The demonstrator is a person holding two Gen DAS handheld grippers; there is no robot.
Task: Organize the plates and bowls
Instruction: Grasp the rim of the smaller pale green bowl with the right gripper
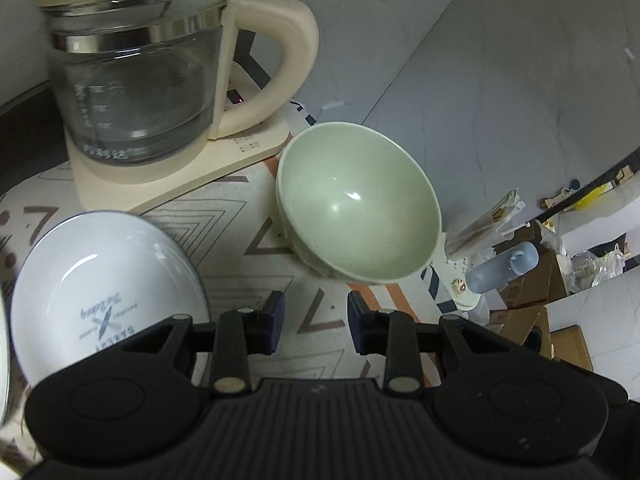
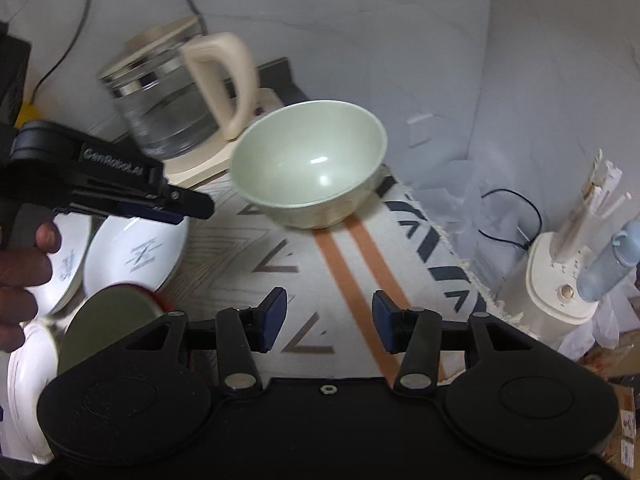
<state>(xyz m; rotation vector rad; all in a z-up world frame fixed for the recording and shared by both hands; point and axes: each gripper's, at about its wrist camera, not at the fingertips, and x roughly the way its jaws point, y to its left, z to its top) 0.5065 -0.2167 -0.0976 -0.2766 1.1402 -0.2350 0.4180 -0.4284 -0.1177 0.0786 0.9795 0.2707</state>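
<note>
Black ribbed housing and two blue-padded fingers fill the bottom of each wrist view. Left claw point(image 1: 316, 322): jaws parted wide, nothing between them. Right claw point(image 2: 329, 320): likewise wide open and empty. Pale green bowl point(image 1: 356, 204), smooth and glossy with a round, deep profile, stands upright on the patterned cloth point(image 1: 256, 216) that covers the bench; in the left view it lies ahead of the claw and slightly right of centre, in the right view point(image 2: 310, 168) ahead and slightly left, at centre frame. Being round, the bowl offers no long axis, so any rim point serves for a pinch. White shallow bowl point(image 1: 108, 292), glazed, with blue print in its well, sits at lower left of the left view, just beside the left fingers; the left claw therefore appears the nearer to it. In the right view the left claw point(image 2: 176, 204) hovers over this white ware at mid left, where a second white dish point(image 2: 70, 264) and, at lower left, a dark round item, too blurred to identify, also lie. Glass kettle point(image 1: 140, 80) with cream handle and base occupies upper left, close behind the green bowl.
</note>
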